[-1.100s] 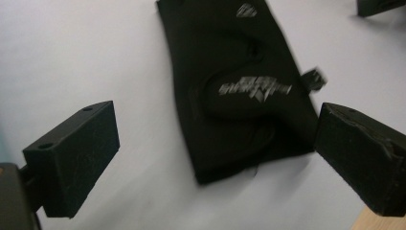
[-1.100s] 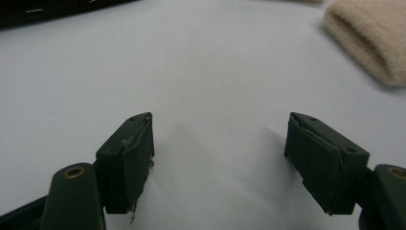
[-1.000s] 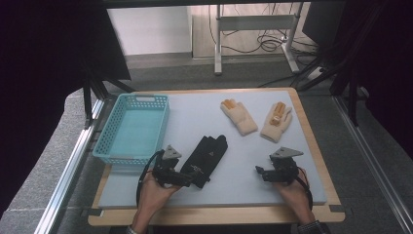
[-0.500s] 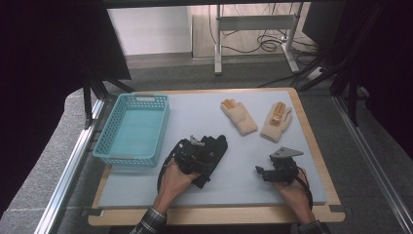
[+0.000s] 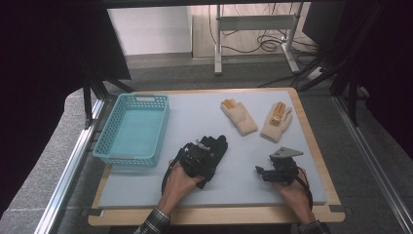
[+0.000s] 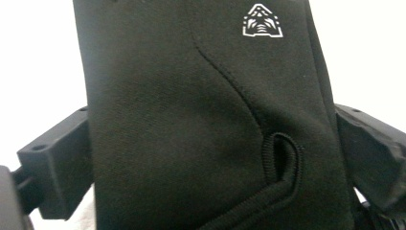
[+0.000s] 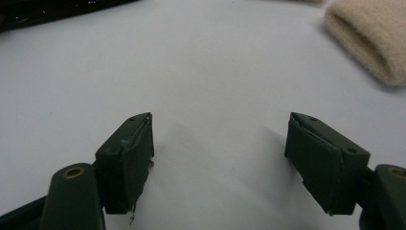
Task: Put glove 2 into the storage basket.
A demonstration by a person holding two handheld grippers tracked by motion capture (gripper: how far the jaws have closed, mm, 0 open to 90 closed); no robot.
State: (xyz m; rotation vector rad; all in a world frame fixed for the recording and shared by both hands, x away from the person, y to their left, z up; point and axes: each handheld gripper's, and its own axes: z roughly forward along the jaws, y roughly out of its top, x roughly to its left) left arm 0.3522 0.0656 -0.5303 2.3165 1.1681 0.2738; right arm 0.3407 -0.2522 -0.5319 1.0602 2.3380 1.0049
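- The work in hand looks like clearing gloves off the table into the basket (image 5: pixel 131 127), and by my reading it has barely begun: the basket, at the left of the grey mat (image 5: pixel 195 114), holds nothing.
- The black glove (image 5: pixel 216 146) lies flat near the middle of the mat, just right of the basket, its cuff toward the near edge.
- The left gripper (image 5: pixel 204 155) sits over the near end of that glove. In the left gripper view the dark cloth (image 6: pixel 191 124) runs between the two jaws, which stand at either side of it. Whether they already pinch the cloth or only straddle it, I cannot tell.
- The right gripper (image 5: pixel 260 173) rests near the right front of the mat, jaws spread wide with only bare mat between them (image 7: pixel 220 143); it grasps nothing.
- Two tan gloves wait farther back on the right: one (image 5: pixel 239 117) beside the other (image 5: pixel 276 121), apart from each other and well apart from the basket.
- Left to do, as I judge it: secure the black glove, lift it left into the basket, then deal with both tan ones.
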